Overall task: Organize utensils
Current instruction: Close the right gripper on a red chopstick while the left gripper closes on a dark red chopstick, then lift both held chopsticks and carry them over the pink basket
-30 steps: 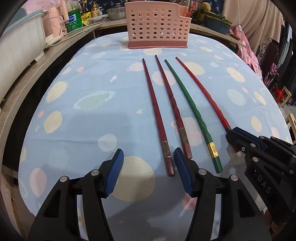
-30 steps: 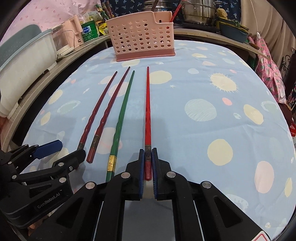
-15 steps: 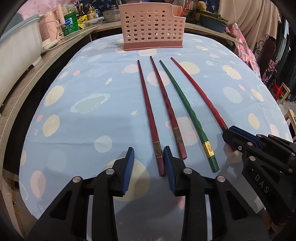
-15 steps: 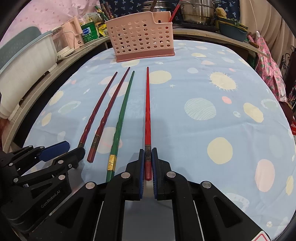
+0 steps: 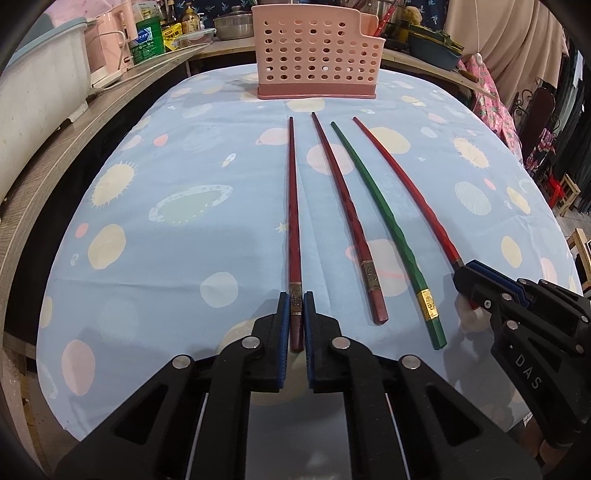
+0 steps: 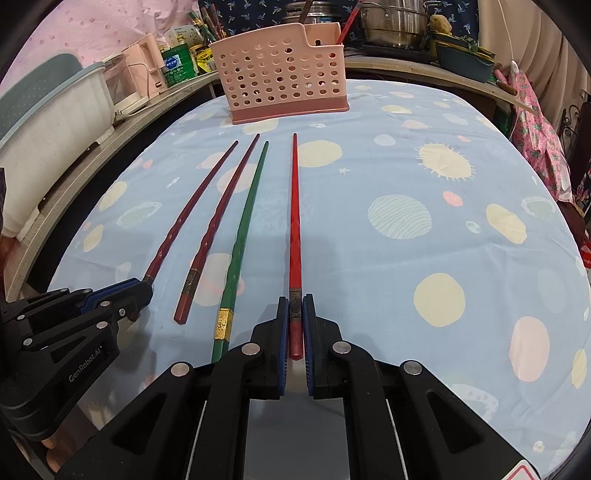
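Note:
Several long chopsticks lie side by side on the blue tablecloth (image 5: 184, 258), tips toward a pink perforated utensil basket (image 5: 317, 59) at the far end. My left gripper (image 5: 296, 306) is shut on the thick end of the leftmost dark red chopstick (image 5: 293, 206). Beside it lie a second dark red chopstick (image 5: 343, 218) and a green chopstick (image 5: 384, 221) with a gold band, both free. My right gripper (image 6: 295, 310) is shut on the thick end of the bright red chopstick (image 6: 294, 206). Both held chopsticks still rest on the cloth. The basket (image 6: 280, 74) stands upright.
A wooden counter (image 5: 55, 162) curves along the left with a white tub (image 5: 33, 96), pink appliance and bottles. Pots and bowls (image 6: 391, 26) crowd the shelf behind the basket. Patterned cloth hangs at the right edge (image 5: 491, 99).
My left gripper's jaws closed from wide open onto the leftmost dark red chopstick's end. The right gripper stayed shut on the bright red chopstick without moving.

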Demonstrator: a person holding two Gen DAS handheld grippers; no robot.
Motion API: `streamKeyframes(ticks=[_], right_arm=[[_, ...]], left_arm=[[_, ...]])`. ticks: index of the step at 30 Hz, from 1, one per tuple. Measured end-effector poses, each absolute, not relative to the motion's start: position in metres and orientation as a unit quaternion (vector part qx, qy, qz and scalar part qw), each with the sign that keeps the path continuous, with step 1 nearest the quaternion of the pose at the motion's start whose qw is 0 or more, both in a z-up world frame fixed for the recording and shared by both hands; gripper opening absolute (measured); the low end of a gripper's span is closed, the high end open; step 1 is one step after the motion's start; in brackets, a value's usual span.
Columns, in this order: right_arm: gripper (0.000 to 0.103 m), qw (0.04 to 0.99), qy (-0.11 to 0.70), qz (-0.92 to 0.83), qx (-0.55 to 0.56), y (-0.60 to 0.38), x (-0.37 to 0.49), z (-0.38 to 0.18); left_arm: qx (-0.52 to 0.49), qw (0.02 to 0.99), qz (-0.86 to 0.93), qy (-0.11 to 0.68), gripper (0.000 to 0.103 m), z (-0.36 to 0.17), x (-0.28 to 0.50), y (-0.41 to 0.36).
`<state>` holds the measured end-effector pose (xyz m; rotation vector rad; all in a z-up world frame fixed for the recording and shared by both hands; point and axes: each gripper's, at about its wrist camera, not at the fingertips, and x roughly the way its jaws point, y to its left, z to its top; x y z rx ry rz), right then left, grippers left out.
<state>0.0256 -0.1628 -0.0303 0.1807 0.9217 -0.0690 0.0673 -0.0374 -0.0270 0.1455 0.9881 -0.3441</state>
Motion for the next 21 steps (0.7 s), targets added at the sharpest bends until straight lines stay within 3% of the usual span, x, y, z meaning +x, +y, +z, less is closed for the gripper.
streamKeyframes(ticks=[21], right_arm=[[0.007, 0.888, 0.445, -0.031, 0.114, -0.1723, 0.0253, -0.0275]], left_arm=[[0.049, 0.856, -0.166, 0.487, 0.007, -0.0253, 0.0769, -0.0345]])
